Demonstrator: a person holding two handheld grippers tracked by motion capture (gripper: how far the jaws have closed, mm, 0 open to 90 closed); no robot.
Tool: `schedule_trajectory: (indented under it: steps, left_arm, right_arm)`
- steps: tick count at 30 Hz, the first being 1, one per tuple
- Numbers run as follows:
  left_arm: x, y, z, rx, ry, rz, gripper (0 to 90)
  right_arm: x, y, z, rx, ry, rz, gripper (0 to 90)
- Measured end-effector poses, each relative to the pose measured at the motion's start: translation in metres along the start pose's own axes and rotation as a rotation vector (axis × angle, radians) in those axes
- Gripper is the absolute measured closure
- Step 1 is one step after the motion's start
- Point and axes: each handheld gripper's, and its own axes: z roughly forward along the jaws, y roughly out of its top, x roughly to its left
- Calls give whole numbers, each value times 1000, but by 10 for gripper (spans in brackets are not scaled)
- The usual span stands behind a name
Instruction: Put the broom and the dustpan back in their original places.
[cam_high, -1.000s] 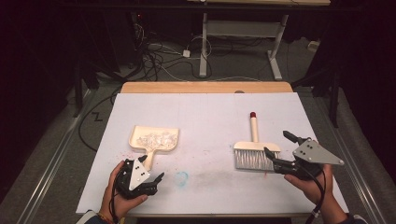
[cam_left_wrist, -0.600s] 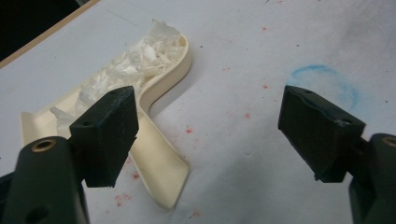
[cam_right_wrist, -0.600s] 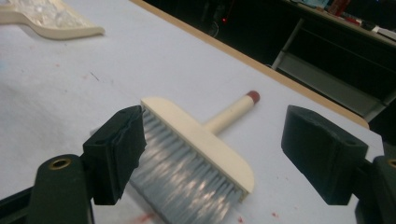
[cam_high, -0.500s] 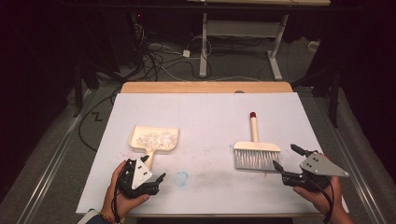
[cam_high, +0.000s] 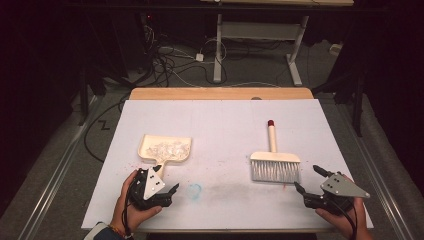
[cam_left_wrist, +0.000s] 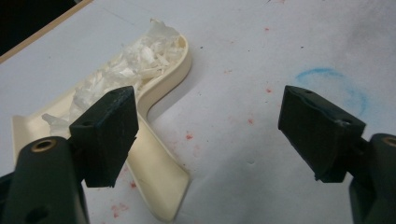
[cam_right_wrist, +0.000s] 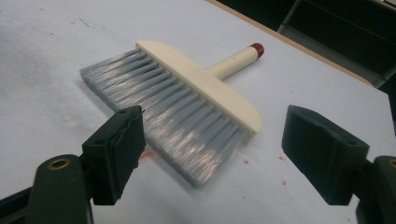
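Your right gripper (cam_high: 311, 180), jaws wide and empty, sits just beside the brush (cam_high: 275, 166), whose handle points away from you. Your left gripper (cam_high: 161, 186), equally wide, flanks the filled dustpan (cam_high: 165, 150) handle.

blue ring mark (cam_high: 194, 189) | floor cables (cam_high: 170, 65) | desk legs (cam_high: 218, 50)

Count: 1 dustpan (cam_high: 165, 151) with one heap of white shreds (cam_high: 169, 149) inside, left of the brush. 1 brush (cam_high: 274, 162). 2 grippers: left gripper (cam_high: 162, 186) left of the brush, right gripper (cam_high: 311, 179) near its bristles.
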Motion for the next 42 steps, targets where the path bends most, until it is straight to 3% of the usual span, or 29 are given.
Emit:
schedule_trajectory:
  steps: [11, 18, 28, 34, 42]
  left_arm:
    - [-2, 1, 1, 0, -12, 12, 195]
    - [-1, 1, -1, -7, -16, 11, 190]
    - [-1, 1, 2, 5, -18, 22, 190]
    - [1, 0, 2, -1, -25, -1, 189]
    - [3, 1, 5, 7, -18, 0, 188]
  right_arm:
    - [0, 2, -1, -4, 12, 6, 216]
    - [4, 6, -5, -2, -2, -35, 218]
    - [3, 7, -6, -14, 0, -34, 217]
    - [5, 8, -3, 3, -7, -40, 217]
    - [6, 7, 1, 15, 0, -41, 214]
